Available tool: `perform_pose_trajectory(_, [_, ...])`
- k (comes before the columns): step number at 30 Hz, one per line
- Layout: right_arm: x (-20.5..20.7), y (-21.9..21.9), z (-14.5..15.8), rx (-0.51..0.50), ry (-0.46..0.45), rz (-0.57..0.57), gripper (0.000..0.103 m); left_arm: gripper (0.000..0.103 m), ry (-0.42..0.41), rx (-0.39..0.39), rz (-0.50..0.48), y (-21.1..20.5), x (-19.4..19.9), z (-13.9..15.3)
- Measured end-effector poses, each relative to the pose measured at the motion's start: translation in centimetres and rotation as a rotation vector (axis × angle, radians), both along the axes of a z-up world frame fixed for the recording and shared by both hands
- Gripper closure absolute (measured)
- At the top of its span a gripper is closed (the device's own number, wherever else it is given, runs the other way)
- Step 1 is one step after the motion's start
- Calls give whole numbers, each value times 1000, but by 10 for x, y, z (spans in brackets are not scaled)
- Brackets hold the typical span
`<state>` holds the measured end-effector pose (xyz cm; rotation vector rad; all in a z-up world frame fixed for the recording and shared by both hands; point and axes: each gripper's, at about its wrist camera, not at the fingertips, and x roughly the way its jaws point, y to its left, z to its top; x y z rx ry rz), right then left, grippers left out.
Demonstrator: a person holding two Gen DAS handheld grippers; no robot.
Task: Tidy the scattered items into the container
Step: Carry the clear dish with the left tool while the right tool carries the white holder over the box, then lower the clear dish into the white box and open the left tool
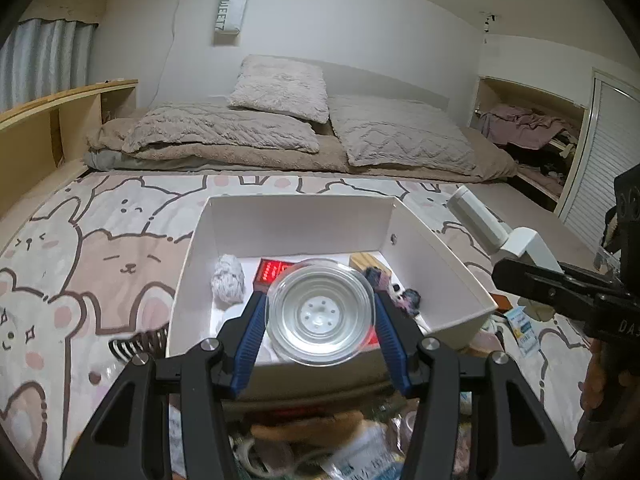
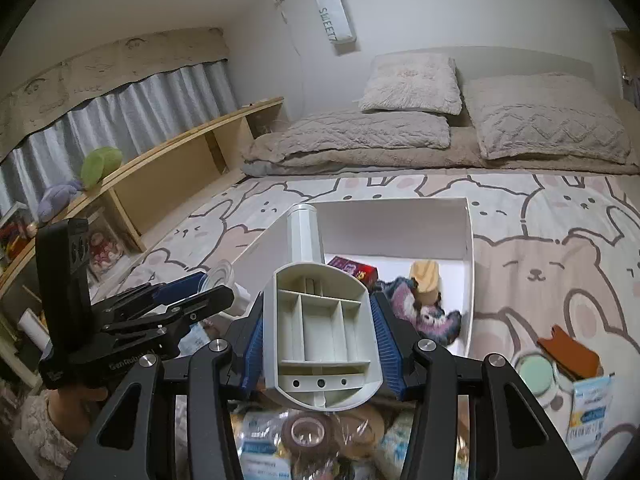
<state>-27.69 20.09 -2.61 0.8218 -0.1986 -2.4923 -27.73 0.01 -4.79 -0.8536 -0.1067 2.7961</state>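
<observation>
A white open box (image 1: pixel 436 260) stands on the cartoon bear bedspread; it also shows in the right wrist view (image 2: pixel 469 280). My left gripper (image 1: pixel 320 312) is shut on a clear round plastic lid (image 1: pixel 320 314) and holds it over the box's near part. My right gripper (image 2: pixel 320 332) is shut on a white plastic tool with a tube handle (image 2: pixel 322 328), held at the box's near left corner; it shows from the side in the left wrist view (image 1: pixel 516 240). Inside the box lie a red packet (image 1: pixel 272 270), a grey ball (image 1: pixel 228 280), a wooden piece (image 2: pixel 426 282) and a purple plush toy (image 2: pixel 420 312).
Loose items lie near me: a black comb (image 1: pixel 136 342), a blue-white sachet (image 2: pixel 592 412), a green-lidded jar (image 2: pixel 536 374), a brown cloth (image 2: pixel 568 350) and wrapped packets (image 2: pixel 304 436). Pillows and blankets (image 1: pixel 280 128) lie behind the box. A wooden shelf (image 2: pixel 168 168) runs along the left.
</observation>
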Motion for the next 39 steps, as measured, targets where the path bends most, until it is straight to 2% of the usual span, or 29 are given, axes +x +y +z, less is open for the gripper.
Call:
perform_pose_trajectory(8, [-30,-12,1,-9,-34,6,54,50,-15,41,-9,-10,-32,14])
perform_pose_trajectory(13, [-44,-16,1,-27,-56,-1,54,50,-85,77,-7,-19,-59,11])
perform_pose_trajectory(21, [-62,-21,0,-14,-91,-16,54,50,-164,35,-8,-17,-88,-1])
perform_pose_trajectory(27, [-69,-26,-8,23,-118,-16,54,50,-233,37,4,-19,-110,-14])
perform_pose_trajectory(31, [-78,-31,-12,37,-141,-14,54,49,-252,15,8,-16,-118,-19])
perform_pose_trajectory(33, [-83,-34,-14,46,-152,-11,54,44,-246,18,-10,-14,-118,-19])
perform_pose_trajectory(34, [-85,-35,-15,48,-156,-9,54,32,-237,25,-12,-14,-117,-19])
perform_pose_trajectory(36, [-87,-36,-16,55,-159,-10,54,19,-220,26,23,-18,-115,-17])
perform_pose_trajectory(39, [-91,-37,-17,69,-163,-16,54,18,-201,39,56,-26,-112,-14])
